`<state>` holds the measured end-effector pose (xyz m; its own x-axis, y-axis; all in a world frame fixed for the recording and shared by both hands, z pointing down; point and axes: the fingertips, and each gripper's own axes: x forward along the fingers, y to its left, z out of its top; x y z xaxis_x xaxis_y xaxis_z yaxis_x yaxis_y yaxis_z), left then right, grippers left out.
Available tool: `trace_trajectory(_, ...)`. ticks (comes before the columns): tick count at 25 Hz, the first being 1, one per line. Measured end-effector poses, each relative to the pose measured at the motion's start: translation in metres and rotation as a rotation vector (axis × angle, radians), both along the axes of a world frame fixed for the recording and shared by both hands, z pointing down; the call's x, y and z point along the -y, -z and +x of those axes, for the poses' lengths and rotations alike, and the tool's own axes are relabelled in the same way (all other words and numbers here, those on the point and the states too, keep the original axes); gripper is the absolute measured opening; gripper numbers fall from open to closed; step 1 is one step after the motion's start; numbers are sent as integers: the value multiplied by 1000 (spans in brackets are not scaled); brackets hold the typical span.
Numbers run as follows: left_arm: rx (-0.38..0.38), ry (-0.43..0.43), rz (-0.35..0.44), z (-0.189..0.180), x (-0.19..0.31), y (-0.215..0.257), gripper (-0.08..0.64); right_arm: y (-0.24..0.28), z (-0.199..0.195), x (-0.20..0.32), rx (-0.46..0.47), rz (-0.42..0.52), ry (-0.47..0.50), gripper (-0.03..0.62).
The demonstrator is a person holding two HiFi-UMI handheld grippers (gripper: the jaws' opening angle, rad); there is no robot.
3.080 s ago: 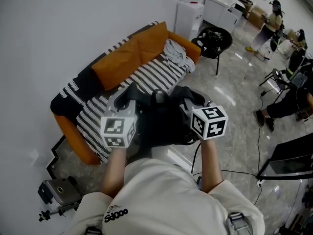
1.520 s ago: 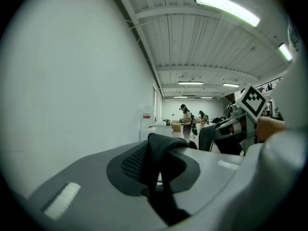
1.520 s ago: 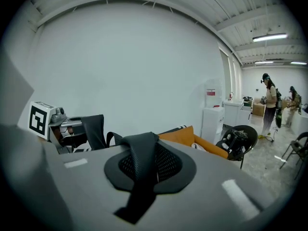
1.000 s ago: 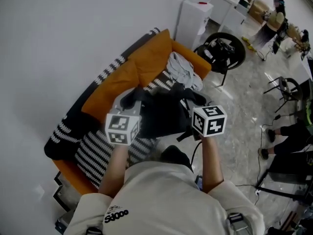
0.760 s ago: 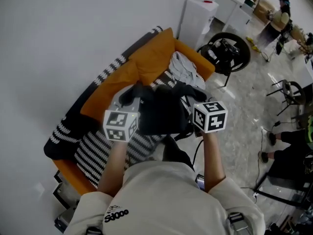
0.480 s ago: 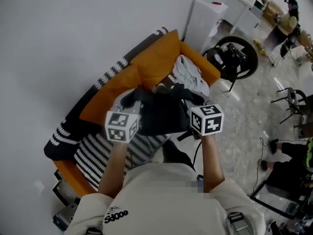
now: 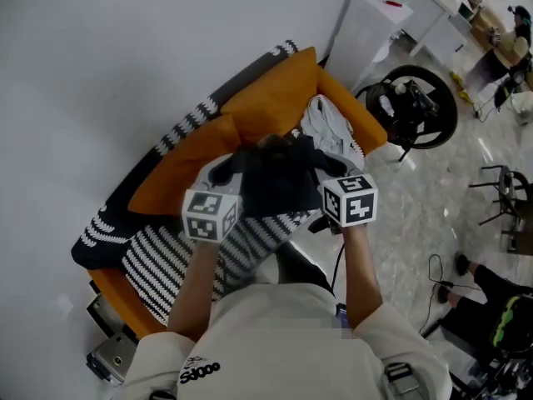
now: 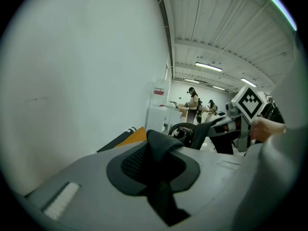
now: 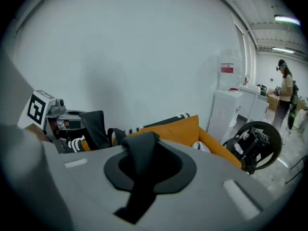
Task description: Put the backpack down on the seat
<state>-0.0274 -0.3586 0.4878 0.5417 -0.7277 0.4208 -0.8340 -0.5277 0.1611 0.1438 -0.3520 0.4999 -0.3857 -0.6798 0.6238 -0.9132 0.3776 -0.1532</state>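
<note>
1. The sofa (image 7: 271,98), orange under a black-and-white striped cover (image 7: 166,257), runs from 7 o'clock to 1 o'clock along the white wall in the head view.
2. The black backpack (image 7: 279,177) hangs between two claws over the middle of the seat, in front of the back cushions. Whether its base touches the seat cannot be told. It looks soft and slack, sagging from where it is held, and probably has some weight. The straps seem the soundest hold, since the body would likely fold under a pinch.
3. A grey garment (image 7: 329,132) lies crumpled on the seat at the backpack's 2 o'clock, just beside it.
4. The left claw (image 7: 218,172), at the pack's 9 o'clock, is pinched almost closed on a black padded strap (image 8: 161,143).
5. The right claw (image 7: 331,170), at the pack's 3 o'clock, is clamped just as narrowly on a second black strap (image 9: 142,153).
</note>
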Motion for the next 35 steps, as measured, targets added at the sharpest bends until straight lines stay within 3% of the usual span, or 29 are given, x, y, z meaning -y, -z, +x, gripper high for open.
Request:
trace_trajectory(11,46,66,-82,7,73,-49,44,-49,9,82,-42,-66,84,32)
trace_trajectory(20,55,96,-154,9,97,-89,44,-84,12,115,-64,-114,116,32)
trace_trajectory(35,29,130,-190,2,118,-126,46,-125,19,138,67,-189,53,40)
